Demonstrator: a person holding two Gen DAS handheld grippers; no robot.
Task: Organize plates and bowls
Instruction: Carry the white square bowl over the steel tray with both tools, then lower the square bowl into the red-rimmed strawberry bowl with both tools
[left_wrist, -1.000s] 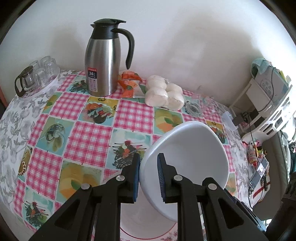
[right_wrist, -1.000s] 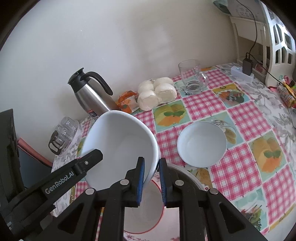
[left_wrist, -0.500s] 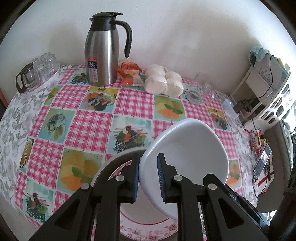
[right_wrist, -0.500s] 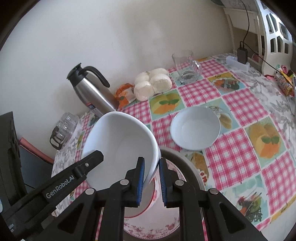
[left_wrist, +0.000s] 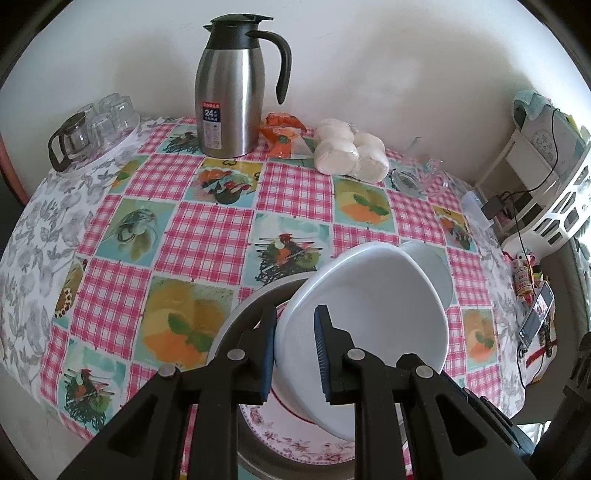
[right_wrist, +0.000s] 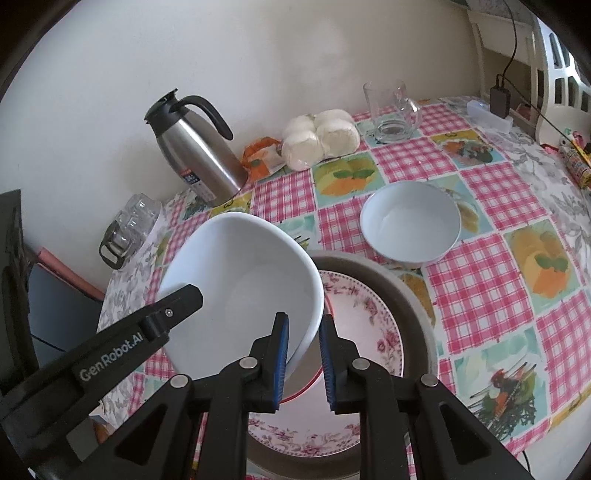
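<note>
Right wrist view: the big white bowl (right_wrist: 240, 288) hangs tilted over the flowered plate (right_wrist: 365, 325), pinched at opposite rim edges by the right claw (right_wrist: 301, 360) and left claw (left_wrist: 293, 354). It looks glazed, slick, breakable and fairly heavy, so the rim is the sensible hold. Both claws slant steeply down toward the surface (right_wrist: 491, 206).

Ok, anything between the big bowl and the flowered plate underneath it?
Nothing visible. Both grippers pinch the big bowl by its rim, tilted over the flowered plate. The small bowl sits clear, beside it.
</note>
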